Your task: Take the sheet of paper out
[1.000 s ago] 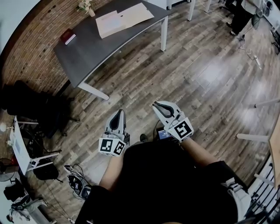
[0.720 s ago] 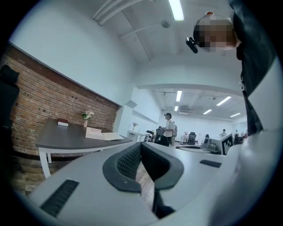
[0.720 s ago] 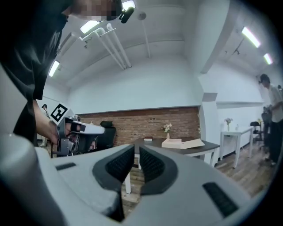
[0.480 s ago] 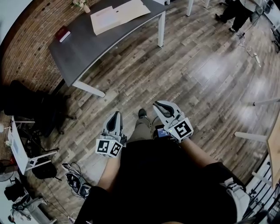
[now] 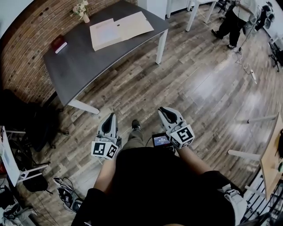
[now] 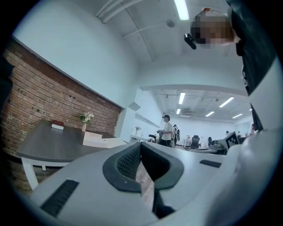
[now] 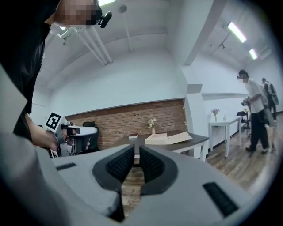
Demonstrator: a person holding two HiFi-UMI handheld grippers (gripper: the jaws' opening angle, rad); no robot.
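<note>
— Where's the paper from where you sit?

— On the dark surface (image 5: pixel 79 62), up by the brick wall (image 5: pixel 26 57), well apart from both my claws. I see a tan folder (image 5: pixel 132 24) lying flat near the far end, and a paler sheet (image 5: pixel 104 33) touching its left edge. From the right gripper view the two read as one low, cream stack with the tan part tilted up a little.

— Is the sheet inside the folder or loose?

— I cannot tell. The paler piece may be a sheet partly out or a flap of the folder itself; the head view is too small to settle it.

— Anything else holding things?

— A small vase (image 5: pixel 85 17) at the far corner next to the wall, upright, with pale flowers (image 5: pixel 79 8) in it. A red book (image 5: pixel 58 44) lies flat at the left end, apart from the folder.

— And your claws?

— Both are held out over the wooden floor (image 5: pixel 199 79), short of the surface. My left claw (image 5: pixel 110 116) has its tips drawn together with nothing gripped; only a sliver of floor shows lower down between the pads. My right claw (image 5: pixel 163 110) stands a narrow slot apart and empty; I look through the slot at the surface's edge and the floor.

— Anyone nearby?

— One person (image 5: pixel 234 22) stands far off to the right.
</note>
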